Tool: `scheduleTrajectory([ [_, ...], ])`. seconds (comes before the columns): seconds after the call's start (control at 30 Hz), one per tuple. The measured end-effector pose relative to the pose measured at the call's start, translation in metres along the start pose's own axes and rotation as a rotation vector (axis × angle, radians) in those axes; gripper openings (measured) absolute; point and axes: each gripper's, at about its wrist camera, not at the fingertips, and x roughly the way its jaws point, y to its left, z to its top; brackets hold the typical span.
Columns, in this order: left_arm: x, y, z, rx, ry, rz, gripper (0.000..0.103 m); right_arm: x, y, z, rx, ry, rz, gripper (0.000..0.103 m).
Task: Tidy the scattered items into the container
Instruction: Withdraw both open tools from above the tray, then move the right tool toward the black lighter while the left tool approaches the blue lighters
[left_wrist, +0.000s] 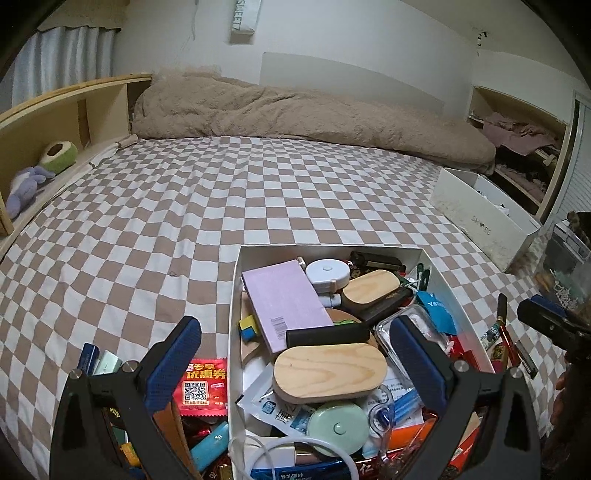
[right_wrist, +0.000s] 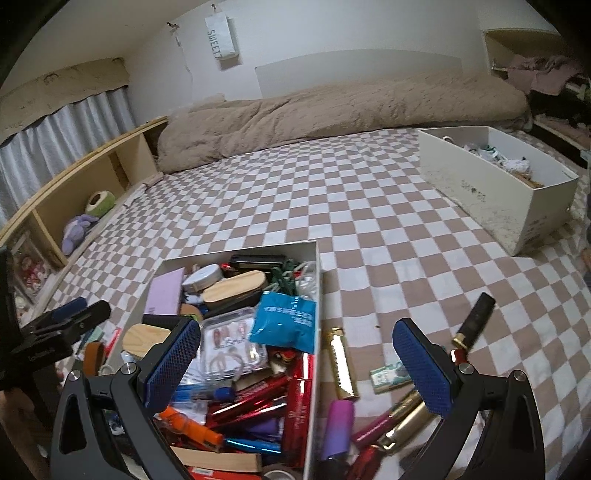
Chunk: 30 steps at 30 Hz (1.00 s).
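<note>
A white cardboard box (left_wrist: 236, 295) (right_wrist: 316, 295) sits on the checkered bed, crammed with small items: wooden oval lids, a lilac packet, red tubes. My left gripper (left_wrist: 295, 365) hangs open over its near end, holding nothing. My right gripper (right_wrist: 297, 363) is open above the box's right wall. Scattered to the right of the box lie a gold comb (right_wrist: 343, 363), a purple tube (right_wrist: 338, 424), a green card (right_wrist: 389, 376), gold and pink tubes (right_wrist: 391, 424) and a black-and-gold tube (right_wrist: 474, 321). Left of the box lie a red coupon packet (left_wrist: 203, 387) and a blue lighter (left_wrist: 208, 445).
A second white shoebox (right_wrist: 491, 192) with odds and ends stands at the far right of the bed. A beige duvet (left_wrist: 295, 110) lies along the back wall. A wooden shelf (left_wrist: 48, 122) with plush toys runs along the left side.
</note>
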Motion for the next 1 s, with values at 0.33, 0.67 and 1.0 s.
scheduleTrajectory([
  [0.33,-0.002,0.005,-0.003,-0.009,0.002,0.009,0.103,-0.003,-0.011,-0.003,0.009,-0.02,-0.042,0.103],
  [0.67,0.0,0.009,-0.007,-0.008,0.022,0.02,0.103,-0.001,-0.017,-0.004,0.033,-0.013,-0.058,0.103],
  [1.0,0.003,0.02,-0.01,-0.038,0.028,0.066,0.103,-0.001,-0.041,-0.01,0.128,0.016,-0.079,0.103],
])
